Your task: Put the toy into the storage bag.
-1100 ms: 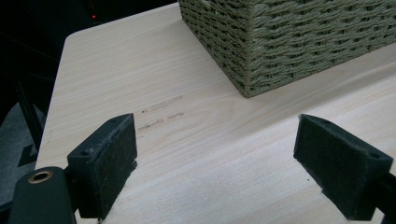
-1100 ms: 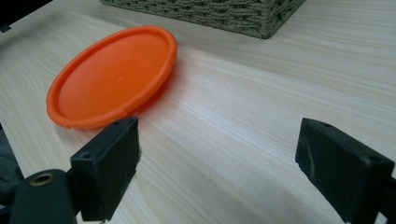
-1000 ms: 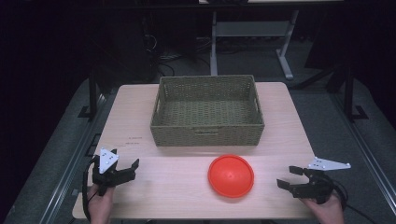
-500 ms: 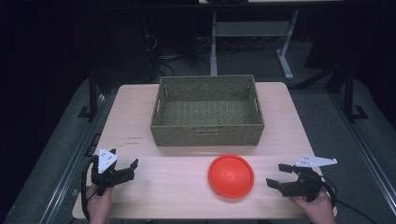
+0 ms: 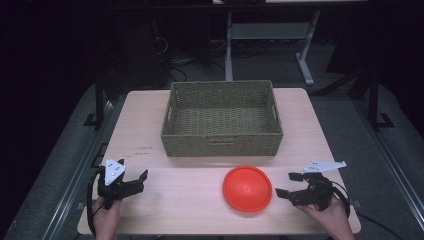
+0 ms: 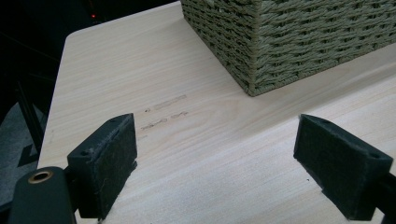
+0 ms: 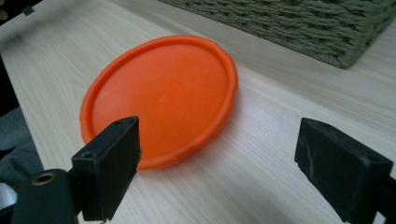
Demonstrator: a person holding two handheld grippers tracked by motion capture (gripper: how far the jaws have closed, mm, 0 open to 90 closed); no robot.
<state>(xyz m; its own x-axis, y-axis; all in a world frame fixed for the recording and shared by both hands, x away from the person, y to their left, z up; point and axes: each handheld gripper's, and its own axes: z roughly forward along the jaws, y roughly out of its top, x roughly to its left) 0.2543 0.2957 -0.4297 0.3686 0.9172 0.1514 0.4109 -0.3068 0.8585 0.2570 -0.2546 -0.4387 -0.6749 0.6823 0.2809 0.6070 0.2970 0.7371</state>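
Orange plate (image 5: 247, 188) lies flat near the front edge of the worktop (image 5: 150, 125), right of centre, just in front of the woven basket (image 5: 222, 120) that stands toward the back edge. At the front right corner the right gripper (image 5: 295, 186) points at the plate's rim with its fingers (image 7: 109, 161) spread wide and nothing between them; in the right gripper view the plate sits just ahead of the left finger. The step in hand appears to be the approach for a grasp. The next move likely calls for sliding one finger under the low rim, which hugs the wood. At the front left corner the left gripper (image 5: 134, 183) rests apart, its fingers (image 6: 105, 158) likewise spread and empty. Nothing blocks the way to the basket.
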